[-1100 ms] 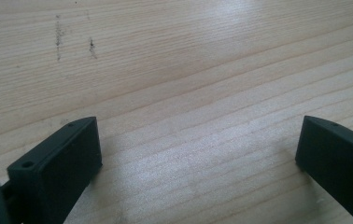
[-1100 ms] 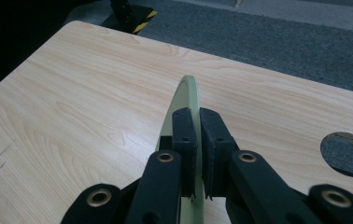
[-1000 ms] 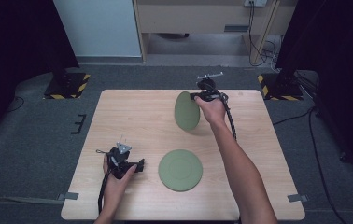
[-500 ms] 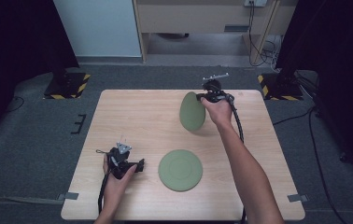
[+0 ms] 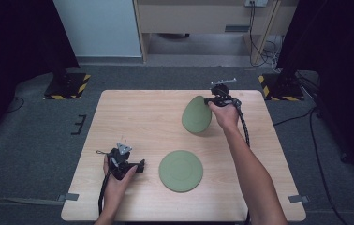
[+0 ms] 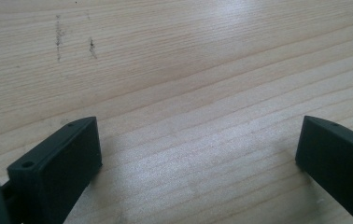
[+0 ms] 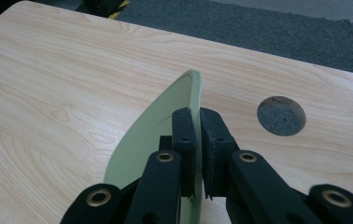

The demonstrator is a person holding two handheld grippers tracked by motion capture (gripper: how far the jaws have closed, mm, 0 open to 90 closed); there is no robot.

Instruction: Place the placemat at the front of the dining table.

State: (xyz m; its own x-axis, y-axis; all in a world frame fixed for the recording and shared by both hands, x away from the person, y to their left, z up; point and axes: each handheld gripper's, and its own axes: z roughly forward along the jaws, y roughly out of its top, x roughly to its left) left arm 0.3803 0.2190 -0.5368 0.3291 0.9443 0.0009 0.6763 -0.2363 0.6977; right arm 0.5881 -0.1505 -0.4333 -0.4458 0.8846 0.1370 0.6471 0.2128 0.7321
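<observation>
We see the right tongs [image 5: 209,100] at the worktop's [image 5: 133,122] two o'clock, clamped tight on the rim of a tilted green plate [image 5: 196,115]. The left tongs [image 5: 140,166], at seven o'clock, gape wide over bare wood. A second plate [image 5: 180,170] lies flat at six o'clock.
</observation>
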